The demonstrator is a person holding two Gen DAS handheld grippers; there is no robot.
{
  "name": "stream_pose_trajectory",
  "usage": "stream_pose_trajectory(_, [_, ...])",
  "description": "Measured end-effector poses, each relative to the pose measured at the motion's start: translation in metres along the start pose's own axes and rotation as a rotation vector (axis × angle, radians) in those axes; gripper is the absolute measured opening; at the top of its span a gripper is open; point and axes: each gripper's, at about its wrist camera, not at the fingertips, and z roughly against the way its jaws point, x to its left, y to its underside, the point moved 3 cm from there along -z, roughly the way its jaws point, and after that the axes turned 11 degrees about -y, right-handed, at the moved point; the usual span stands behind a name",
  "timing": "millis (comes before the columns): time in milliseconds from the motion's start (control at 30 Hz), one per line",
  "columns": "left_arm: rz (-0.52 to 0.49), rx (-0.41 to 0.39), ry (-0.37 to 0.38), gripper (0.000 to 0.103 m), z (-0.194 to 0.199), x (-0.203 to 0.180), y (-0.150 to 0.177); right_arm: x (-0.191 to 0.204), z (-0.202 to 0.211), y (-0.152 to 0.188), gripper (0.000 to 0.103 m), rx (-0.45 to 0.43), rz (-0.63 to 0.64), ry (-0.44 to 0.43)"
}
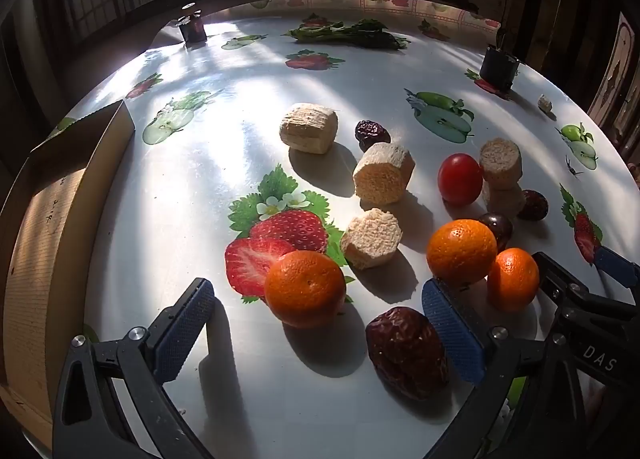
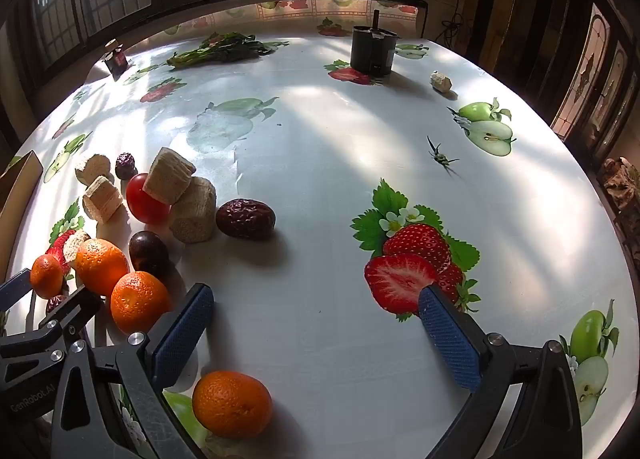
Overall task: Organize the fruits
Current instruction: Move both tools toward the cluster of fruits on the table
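Observation:
My left gripper [image 1: 318, 333] is open low over the table; a mandarin [image 1: 305, 288] and a dark red date [image 1: 408, 351] lie between its fingers. Two more mandarins [image 1: 461, 251] [image 1: 513, 279], a cherry tomato [image 1: 460, 179], a dark grape [image 1: 496, 227], dates and several beige cut pieces [image 1: 309, 127] lie beyond. My right gripper [image 2: 316, 329] is open and empty; a mandarin [image 2: 232, 403] lies near its left finger. The fruit cluster is at its left: mandarins [image 2: 138, 301], tomato [image 2: 146, 199], date [image 2: 246, 219]. The right gripper also shows in the left wrist view [image 1: 580, 291].
A wooden box [image 1: 44, 243] stands at the table's left edge. Green vegetables [image 1: 348, 35], a small dark jar [image 1: 193, 27] and a black pot [image 2: 373, 49] stand at the far side. A beige piece [image 2: 441, 81] lies alone near the pot. The tablecloth [image 2: 320, 163] has printed fruit.

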Motion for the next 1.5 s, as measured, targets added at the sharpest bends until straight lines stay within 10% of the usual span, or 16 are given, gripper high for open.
stream_pose_trajectory(367, [-0.045, 0.025, 0.044, 0.092, 0.009, 0.006, 0.006, -0.004, 0.007, 0.006, 0.102, 0.043, -0.048, 0.011])
stream_pose_trajectory(600, [0.065, -0.208, 0.001, 0.083, 0.072, 0.065, 0.002, 0.0, 0.013, 0.0, 0.102, 0.075, -0.014, 0.032])
stream_pose_trajectory(1000, [0.182, -0.031, -0.074, 0.085, 0.028, 0.157, 0.03, 0.009, 0.094, -0.001, 0.102, -0.17, -0.109, -0.072])
stream_pose_trajectory(1267, [0.219, -0.396, -0.124, 0.1, 0.124, 0.172, 0.016, 0.011, 0.112, 0.01, 0.102, -0.232, -0.131, -0.14])
stream_pose_trajectory(1500, [0.187, -0.408, -0.048, 0.103, 0.147, 0.142, 0.007, 0.008, 0.104, 0.022, 0.102, -0.182, -0.146, -0.194])
